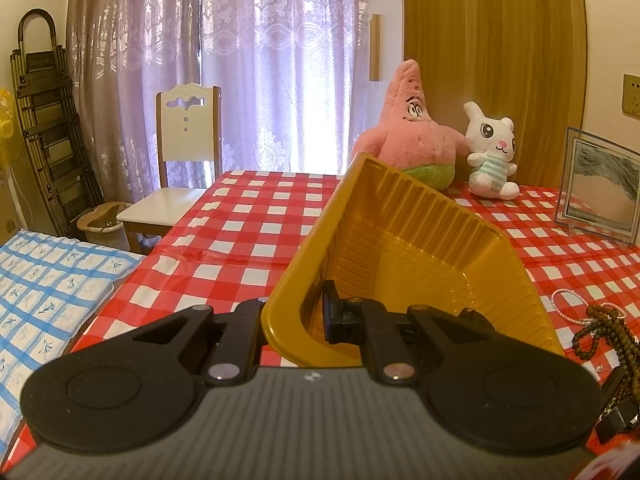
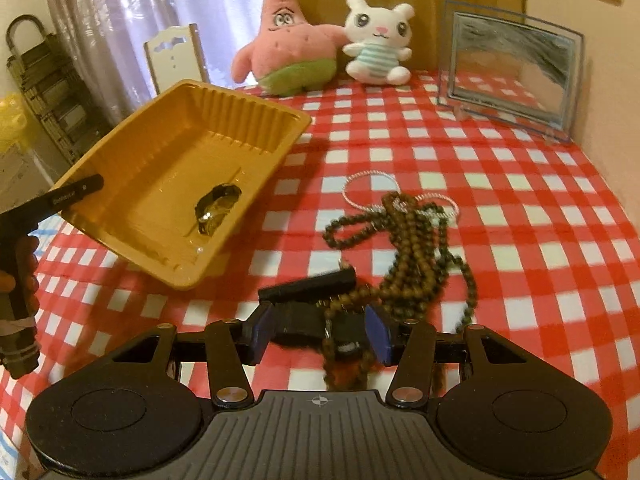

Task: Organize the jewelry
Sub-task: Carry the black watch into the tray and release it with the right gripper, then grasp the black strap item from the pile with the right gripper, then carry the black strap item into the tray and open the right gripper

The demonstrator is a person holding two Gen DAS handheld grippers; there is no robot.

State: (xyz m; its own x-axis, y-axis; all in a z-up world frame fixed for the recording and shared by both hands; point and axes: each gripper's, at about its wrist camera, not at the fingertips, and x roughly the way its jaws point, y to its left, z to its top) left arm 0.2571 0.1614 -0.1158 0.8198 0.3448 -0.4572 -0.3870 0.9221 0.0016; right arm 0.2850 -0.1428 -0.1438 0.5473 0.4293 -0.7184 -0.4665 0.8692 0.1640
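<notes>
While left claw (image 1: 298,320) pinches tilted tray (image 1: 420,240), half-open right claw (image 2: 320,336) straddles watch (image 2: 308,304).

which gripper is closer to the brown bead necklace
Right. The right gripper sits right at the brown bead necklace, whose strands run between its fingers beside a black object. The left gripper is off to the side, clamped on the yellow tray rim.

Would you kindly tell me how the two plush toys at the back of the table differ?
The pink star plush is pointed at the top, taller, with green shorts; the white bunny plush is round-headed, smaller, with a striped shirt. The star sits left of the bunny. Both sit upright on the checked tablecloth, side by side and facing the cameras.
</notes>
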